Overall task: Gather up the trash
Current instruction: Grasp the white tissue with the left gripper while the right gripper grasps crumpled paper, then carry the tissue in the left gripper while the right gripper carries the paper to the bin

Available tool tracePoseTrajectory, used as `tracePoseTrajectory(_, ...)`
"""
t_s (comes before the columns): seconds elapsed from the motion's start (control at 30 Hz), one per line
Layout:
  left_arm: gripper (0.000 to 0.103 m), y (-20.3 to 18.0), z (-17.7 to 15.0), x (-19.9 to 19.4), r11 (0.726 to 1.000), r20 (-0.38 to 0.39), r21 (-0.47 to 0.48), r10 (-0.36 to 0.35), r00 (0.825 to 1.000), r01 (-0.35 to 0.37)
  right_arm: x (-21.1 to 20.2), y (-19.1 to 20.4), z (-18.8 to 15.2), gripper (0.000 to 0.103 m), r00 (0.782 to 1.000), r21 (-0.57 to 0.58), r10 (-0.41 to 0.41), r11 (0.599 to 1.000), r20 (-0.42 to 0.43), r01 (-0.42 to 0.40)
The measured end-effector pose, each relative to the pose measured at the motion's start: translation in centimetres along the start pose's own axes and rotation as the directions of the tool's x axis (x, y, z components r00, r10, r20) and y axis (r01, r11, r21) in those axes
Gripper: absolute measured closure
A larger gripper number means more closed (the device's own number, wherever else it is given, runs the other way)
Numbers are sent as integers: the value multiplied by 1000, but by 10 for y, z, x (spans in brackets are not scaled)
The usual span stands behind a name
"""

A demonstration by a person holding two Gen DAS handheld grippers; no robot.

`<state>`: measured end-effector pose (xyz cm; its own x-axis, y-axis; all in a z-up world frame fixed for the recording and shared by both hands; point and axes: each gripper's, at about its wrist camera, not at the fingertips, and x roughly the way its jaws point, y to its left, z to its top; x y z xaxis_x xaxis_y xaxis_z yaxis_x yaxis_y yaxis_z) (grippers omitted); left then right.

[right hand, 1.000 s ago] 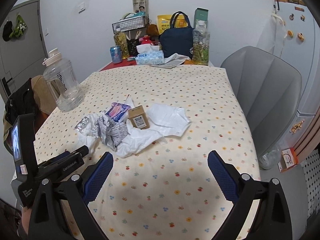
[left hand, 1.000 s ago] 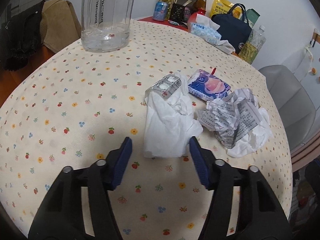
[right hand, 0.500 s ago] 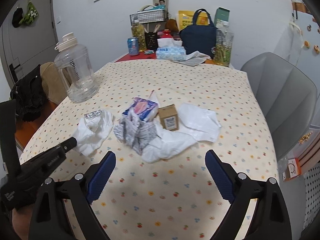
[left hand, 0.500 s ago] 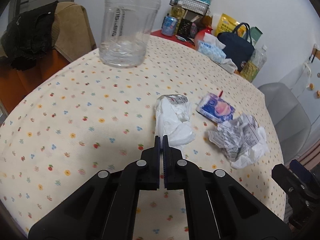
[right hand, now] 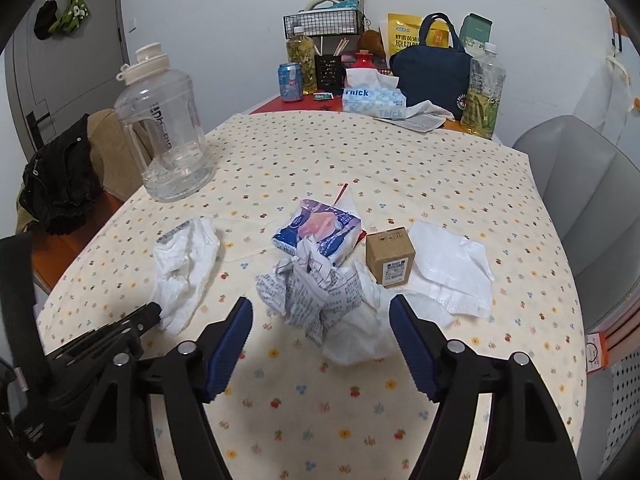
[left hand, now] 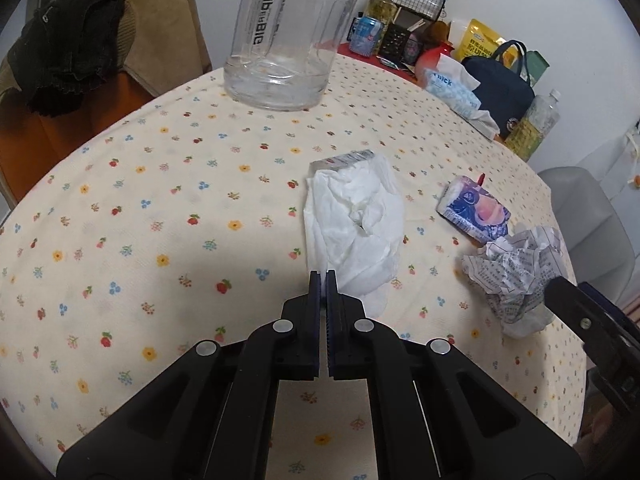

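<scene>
Left wrist shows my left gripper clamped on the white tissue's near edge. My right gripper's jaws are closing around the crumpled newspaper, not yet pressing it.

Black tool, blue pads, silver screws.

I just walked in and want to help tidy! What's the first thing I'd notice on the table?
The mess in the middle of the flowery tablecloth: a crumpled printed paper, a blue wrapper behind it, and a small brown box. The big clear water jug stands at the left edge.
</scene>
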<state>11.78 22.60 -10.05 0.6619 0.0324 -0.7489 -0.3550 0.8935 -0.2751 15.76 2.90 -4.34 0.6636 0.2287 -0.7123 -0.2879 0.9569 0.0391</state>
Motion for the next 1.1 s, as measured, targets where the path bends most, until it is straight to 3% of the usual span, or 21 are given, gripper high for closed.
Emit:
tracePoseTrajectory(0.07,100,0,1,1,1000,-1,2,-3,1000,3,9,-1,2,46,1000,6,1,1000,-17,-1)
tracePoseTrajectory(0.2,100,-2,3,3,1000,-4,5,-6,1000,6,19,-2,5,91,999,6,20,1000,-41,-20)
tracePoseTrajectory(0.27,100,-3,3,4,1000,-6,4,-9,1000,9,17,-1,4,94,999,3,29,1000,-34,-29)
tracePoseTrajectory(0.63,100,-37,-2,-1,998,-5,45,-50,999,51,-28,-19,-4,95,1000,13,13,1000,27,-14)
tracePoseTrajectory(1.1,100,-101,-16,-39,981,38,169,-105,994,97,-87,-69,-27,95,996,94,-29,995,90,20)
